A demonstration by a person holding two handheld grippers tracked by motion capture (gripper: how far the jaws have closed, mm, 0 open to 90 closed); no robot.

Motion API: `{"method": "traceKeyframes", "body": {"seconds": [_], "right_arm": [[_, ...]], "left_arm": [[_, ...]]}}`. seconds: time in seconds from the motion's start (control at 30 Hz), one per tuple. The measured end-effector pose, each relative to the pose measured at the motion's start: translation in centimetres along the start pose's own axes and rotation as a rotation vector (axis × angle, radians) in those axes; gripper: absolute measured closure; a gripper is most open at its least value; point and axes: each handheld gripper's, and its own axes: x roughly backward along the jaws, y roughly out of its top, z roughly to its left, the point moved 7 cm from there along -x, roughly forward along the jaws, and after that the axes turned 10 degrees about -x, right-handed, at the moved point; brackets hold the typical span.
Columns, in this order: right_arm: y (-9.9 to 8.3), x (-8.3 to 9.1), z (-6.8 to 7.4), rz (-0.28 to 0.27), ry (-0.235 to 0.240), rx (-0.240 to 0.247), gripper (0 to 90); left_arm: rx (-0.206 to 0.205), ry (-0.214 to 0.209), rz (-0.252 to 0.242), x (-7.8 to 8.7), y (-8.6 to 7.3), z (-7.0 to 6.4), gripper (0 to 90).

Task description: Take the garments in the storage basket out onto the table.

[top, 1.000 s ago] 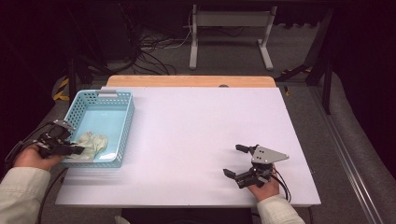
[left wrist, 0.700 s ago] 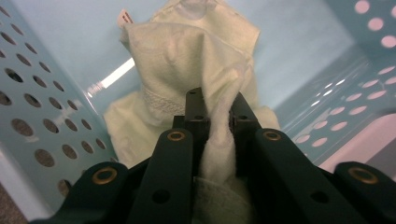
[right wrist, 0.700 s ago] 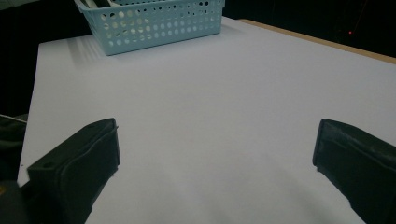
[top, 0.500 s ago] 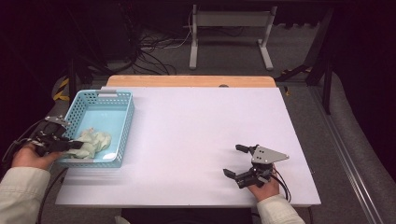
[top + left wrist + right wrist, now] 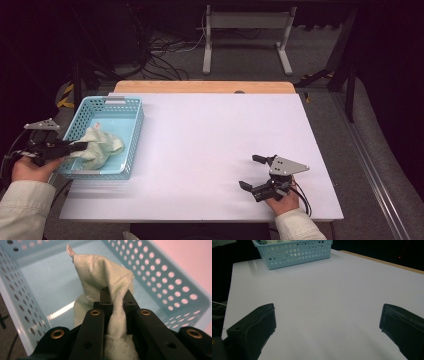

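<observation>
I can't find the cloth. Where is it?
In the high view the pale cloth sits at the table's left, inside the blue basket, with the left gripper pinching its near edge between its fingers.

High view looks forward and down over the whole tabletop [image 5: 210, 150]. Left gripper view sits very close, facing into the blue basket [image 5: 175, 290]. Right gripper view sits low, facing across the tabletop to that same basket [image 5: 294, 252].

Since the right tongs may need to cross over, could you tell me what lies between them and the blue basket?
Nothing: in the high view only bare white table runs from the right tongs to the blue basket.
</observation>
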Motion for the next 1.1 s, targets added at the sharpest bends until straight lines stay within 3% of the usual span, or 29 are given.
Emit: {"method": "traceKeyframes", "body": {"seconds": [0.43,0.9,1.1], "right_arm": [[0.0,0.0,0.0,0.000,0.001,0.000,1.3],[0.0,0.0,0.0,-0.001,0.001,0.000,1.3],[0.0,0.0,0.0,0.000,0.002,0.000,1.3]], "left_arm": [[0.001,-0.004,-0.205,0.9,1.1,-1.2,83.3],[0.014,0.016,-0.307,1.3,2.4,-1.6,83.3],[0.024,0.039,-0.318,1.0,3.1,-1.6,83.2]]}}
